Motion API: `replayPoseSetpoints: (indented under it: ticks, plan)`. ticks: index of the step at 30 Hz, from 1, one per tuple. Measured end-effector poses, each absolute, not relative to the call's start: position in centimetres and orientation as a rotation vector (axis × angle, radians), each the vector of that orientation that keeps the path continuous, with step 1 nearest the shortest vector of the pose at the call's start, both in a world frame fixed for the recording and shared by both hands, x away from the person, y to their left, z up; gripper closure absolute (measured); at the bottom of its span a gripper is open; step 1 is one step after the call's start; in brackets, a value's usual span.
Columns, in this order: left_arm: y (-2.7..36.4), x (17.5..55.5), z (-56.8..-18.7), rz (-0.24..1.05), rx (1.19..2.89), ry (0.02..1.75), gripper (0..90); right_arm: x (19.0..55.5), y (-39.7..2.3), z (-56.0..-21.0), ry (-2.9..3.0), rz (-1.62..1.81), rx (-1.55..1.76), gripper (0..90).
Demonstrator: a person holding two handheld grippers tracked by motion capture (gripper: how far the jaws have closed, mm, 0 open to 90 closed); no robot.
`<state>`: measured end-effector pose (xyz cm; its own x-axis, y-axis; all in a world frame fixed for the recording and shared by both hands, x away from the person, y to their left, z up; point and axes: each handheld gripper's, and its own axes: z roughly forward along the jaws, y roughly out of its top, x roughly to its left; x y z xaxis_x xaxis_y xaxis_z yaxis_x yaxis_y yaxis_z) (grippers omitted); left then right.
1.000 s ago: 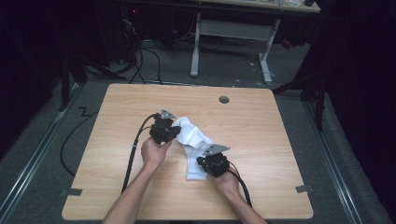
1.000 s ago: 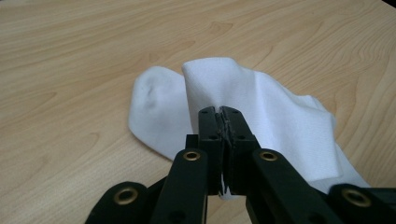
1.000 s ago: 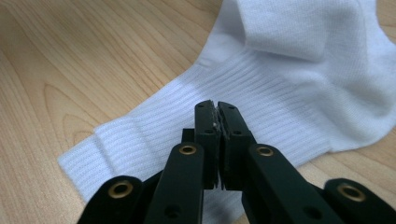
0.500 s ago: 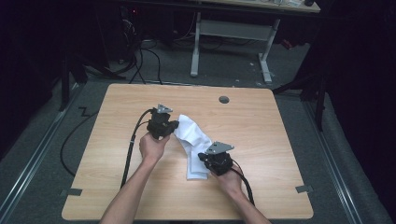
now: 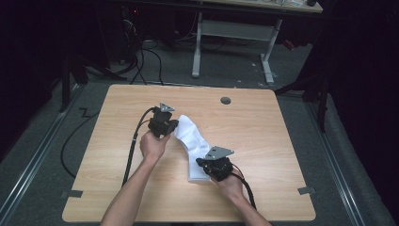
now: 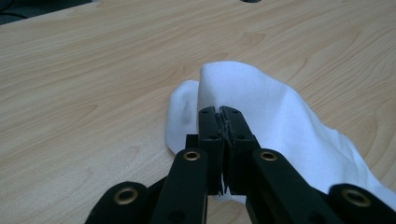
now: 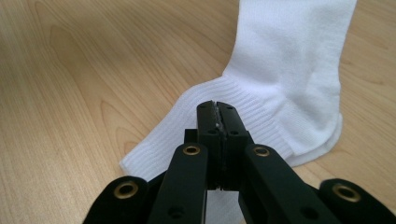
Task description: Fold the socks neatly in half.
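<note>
My left gripper (image 5: 175,126) pinches the sock's (image 5: 192,141) far end, my right gripper (image 5: 203,165) clamps its near cuff; the sock runs diagonally between them.

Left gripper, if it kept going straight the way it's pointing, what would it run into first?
The left gripper is already shut on the white sock, so it would push into that raised fold first. Beyond it lies bare wooden table, though depth is hard to judge.
</note>
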<state>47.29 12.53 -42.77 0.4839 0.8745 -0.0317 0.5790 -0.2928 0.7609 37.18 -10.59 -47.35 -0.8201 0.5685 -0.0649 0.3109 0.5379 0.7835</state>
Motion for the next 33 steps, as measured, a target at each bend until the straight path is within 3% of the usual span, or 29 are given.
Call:
replayPoseSetpoints:
  ticks: [10,16,24,33]
  plan:
    - [11.7,48.2,-44.6,0.522,2.054,1.215,87.6,37.5,-10.6,-48.8,2.537,1.124,0.746,88.0]
    - [11.4,48.3,-44.9,0.525,2.067,1.210,87.5,37.6,-10.9,-48.6,2.495,1.175,0.783,74.6]
    - [11.3,48.1,-45.0,0.524,2.077,1.197,87.1,38.6,-10.4,-49.8,2.524,1.117,0.843,75.5]
    - [11.2,47.9,-45.1,0.541,2.086,1.190,86.9,37.5,-11.1,-50.0,2.567,1.104,0.799,76.5]
